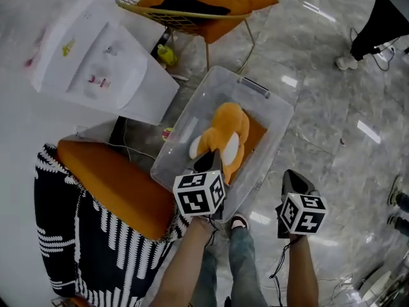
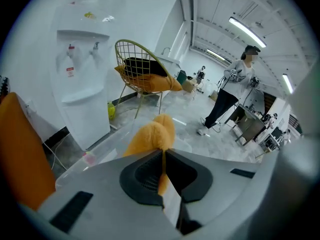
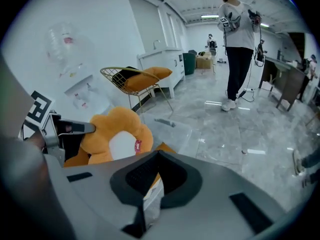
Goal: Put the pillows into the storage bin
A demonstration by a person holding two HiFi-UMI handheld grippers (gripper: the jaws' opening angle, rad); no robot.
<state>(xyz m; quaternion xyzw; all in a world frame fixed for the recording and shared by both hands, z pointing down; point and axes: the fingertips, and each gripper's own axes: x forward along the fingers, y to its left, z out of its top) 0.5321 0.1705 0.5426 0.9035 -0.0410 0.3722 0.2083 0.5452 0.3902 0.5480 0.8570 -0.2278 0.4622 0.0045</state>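
Right now my left hand-held gripper [image 1: 209, 165] is clamped on a thin fold of the flower-shaped pillow [image 1: 223, 133]. The pillow sits inside the clear storage bin [image 1: 271, 104], over a flat orange pillow [image 1: 257, 136] on the bottom; I cannot tell whether the two touch. My right hand-held gripper [image 1: 295, 181] has its jaws together on nothing and hovers over the floor [image 1: 332, 126], just beside the bin's near right corner.

What worries me is the grip. It bites only soft plush, so the fold could slide out before the pillow is settled. If I let go too close to the near wall, a petal may drape over the rim and the pillow could roll out. The fur might also catch on the jaws when I open them and come back up with me. The bin looks light and the floor is slick, so pressing the bulky pillow down could make the bin skid. My right gripper is also near enough to the rim to knock it.

The bin stands directly on the glossy grey marble floor, which mirrors the ceiling lights. To the left, another orange cushion [image 1: 115, 187] lies on a striped seat [image 1: 96, 254]. Beyond it are a white water dispenser [image 1: 96, 62] and a gold wire chair [image 1: 192, 18] with its own orange cushion. A bystander [image 3: 237, 44] stands well apart.
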